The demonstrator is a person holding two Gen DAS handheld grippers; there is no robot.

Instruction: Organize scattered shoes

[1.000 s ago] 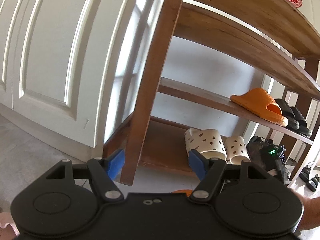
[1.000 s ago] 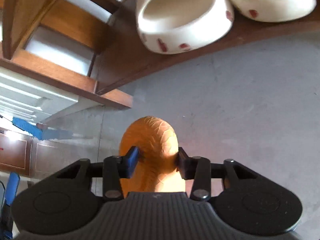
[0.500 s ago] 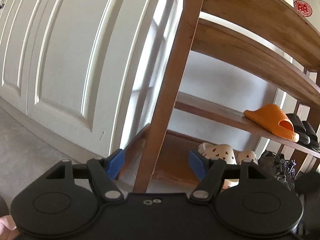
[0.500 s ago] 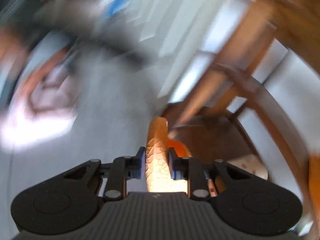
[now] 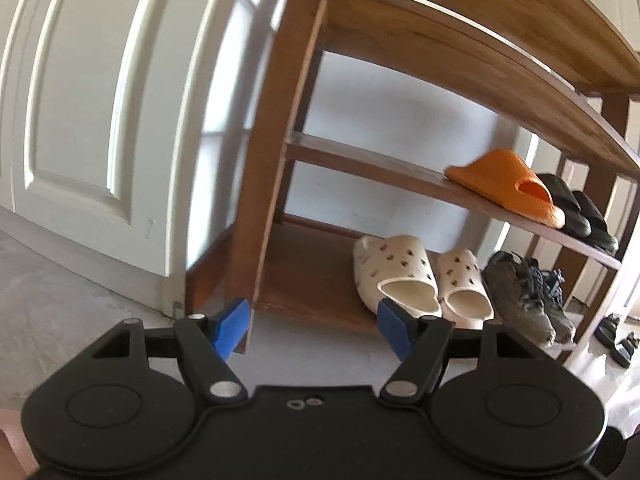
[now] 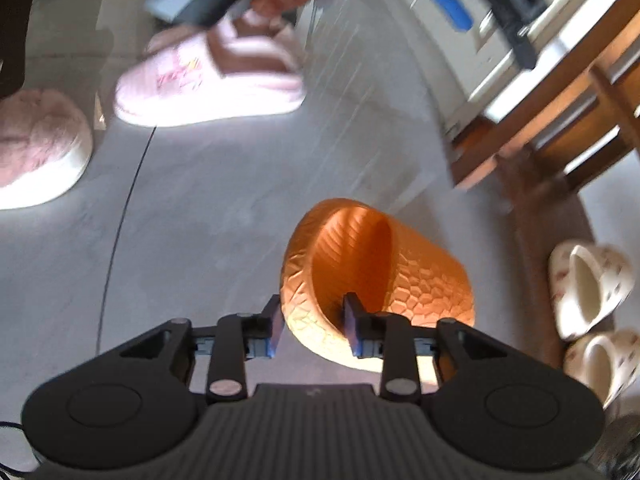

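- Right gripper (image 6: 311, 322) jaws opening, the orange slipper's (image 6: 376, 276) sidewall between them.
- Pink slippers (image 6: 208, 76) on the grey floor (image 6: 200, 200).
- Cream slippers (image 6: 588, 284) far right.

Left gripper (image 5: 314, 330): black body, twin round discs, silver pivot screws, blue pads on the jaws. Right gripper (image 6: 312, 322): same black linkage, ribbed grey deck behind the jaws, blue-backed pads. Person wears fluffy pink slippers (image 6: 208, 76).

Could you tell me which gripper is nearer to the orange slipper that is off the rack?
Right. The right gripper straddles the orange slipper wall, jaws opening. The left gripper is empty, facing the shoe rack.
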